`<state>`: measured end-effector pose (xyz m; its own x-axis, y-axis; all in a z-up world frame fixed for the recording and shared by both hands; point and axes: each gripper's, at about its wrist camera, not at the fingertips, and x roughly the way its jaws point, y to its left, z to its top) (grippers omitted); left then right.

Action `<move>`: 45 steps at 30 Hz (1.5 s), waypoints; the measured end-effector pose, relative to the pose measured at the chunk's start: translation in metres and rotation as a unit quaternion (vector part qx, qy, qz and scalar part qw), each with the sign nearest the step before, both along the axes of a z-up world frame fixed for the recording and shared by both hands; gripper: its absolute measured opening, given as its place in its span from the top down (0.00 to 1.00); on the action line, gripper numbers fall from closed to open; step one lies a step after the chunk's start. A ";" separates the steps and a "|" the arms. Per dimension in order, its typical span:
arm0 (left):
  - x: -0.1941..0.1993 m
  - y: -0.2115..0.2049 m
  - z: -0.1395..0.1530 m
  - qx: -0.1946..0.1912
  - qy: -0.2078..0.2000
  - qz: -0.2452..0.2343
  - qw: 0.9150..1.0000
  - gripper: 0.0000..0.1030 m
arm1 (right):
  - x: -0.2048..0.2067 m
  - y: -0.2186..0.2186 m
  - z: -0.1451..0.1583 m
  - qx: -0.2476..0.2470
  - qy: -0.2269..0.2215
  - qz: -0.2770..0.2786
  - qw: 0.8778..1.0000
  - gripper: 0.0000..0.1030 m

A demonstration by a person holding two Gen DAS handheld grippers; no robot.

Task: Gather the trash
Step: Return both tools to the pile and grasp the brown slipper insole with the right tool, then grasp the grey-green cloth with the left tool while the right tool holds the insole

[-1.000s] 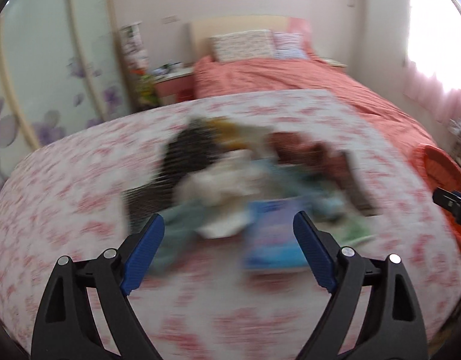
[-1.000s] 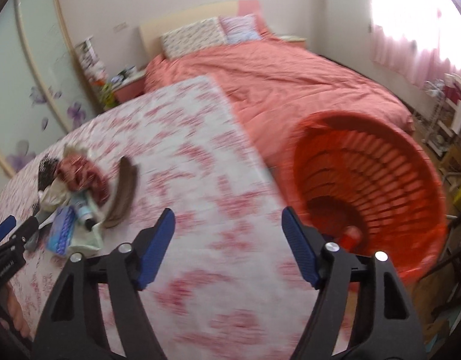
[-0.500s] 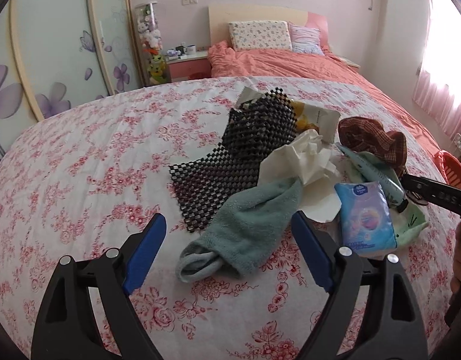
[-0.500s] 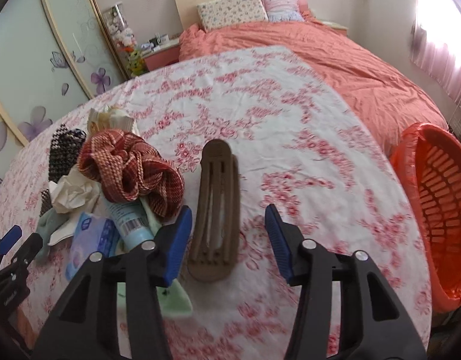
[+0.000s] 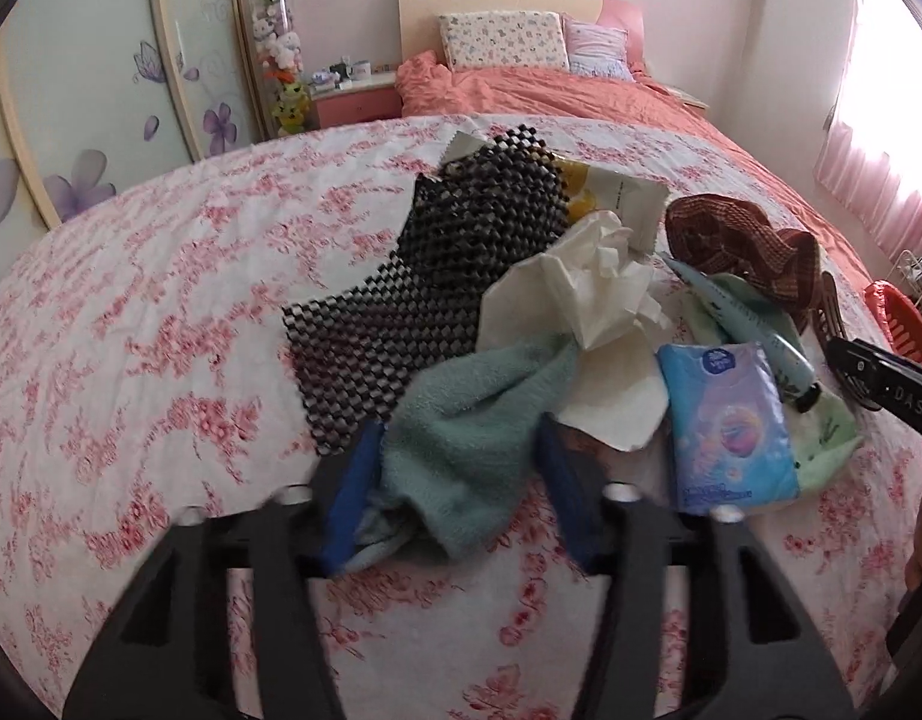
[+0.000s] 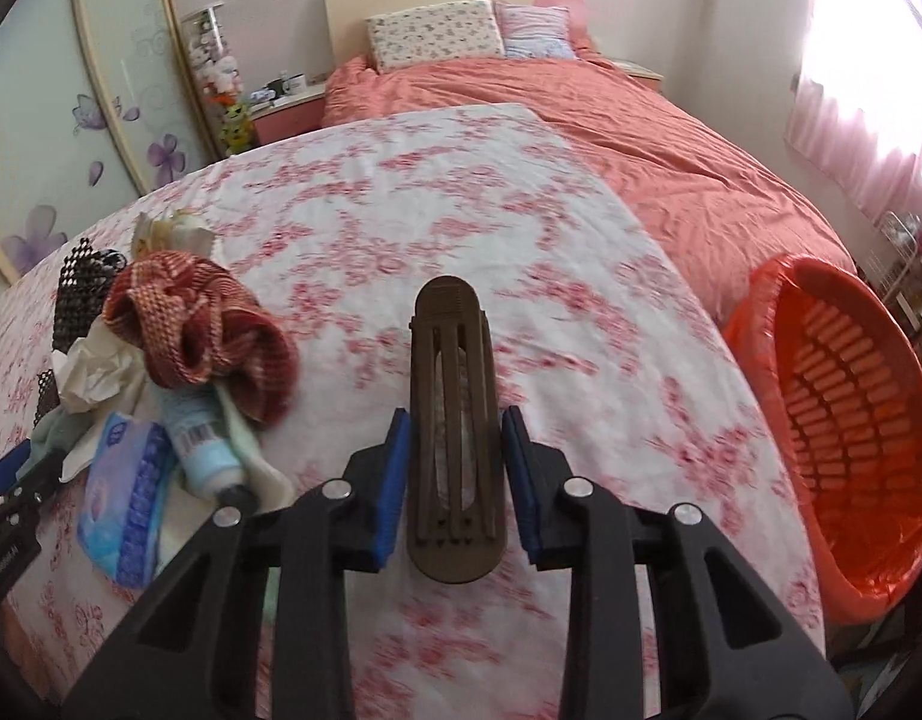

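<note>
Trash heaped on flowered cloth (image 5: 161,312): left gripper (image 5: 458,498) closed around green towel (image 5: 472,420), right gripper (image 6: 458,474) clamps brown clip (image 6: 452,420), both likely gripped for carrying to orange basket (image 6: 844,420) at right.

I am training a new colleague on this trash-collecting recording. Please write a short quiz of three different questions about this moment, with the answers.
1. True or false: the right gripper has its pads on both sides of the brown slotted insole.
2. Which item lies between the left gripper's fingers? A) blue tissue pack B) teal towel C) black mesh mat
3. Fill in: the orange basket stands on the ____ side of the right wrist view.

Key: 1 true; 2 B; 3 right.
</note>
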<state>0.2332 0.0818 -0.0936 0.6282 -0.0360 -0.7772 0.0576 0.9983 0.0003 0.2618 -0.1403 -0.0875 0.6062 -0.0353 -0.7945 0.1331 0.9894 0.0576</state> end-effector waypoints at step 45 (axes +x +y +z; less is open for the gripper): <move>-0.009 0.005 -0.002 -0.020 0.000 0.026 0.999 0.45 | -0.007 -0.009 -0.003 -0.001 -0.008 -0.003 1.000 0.62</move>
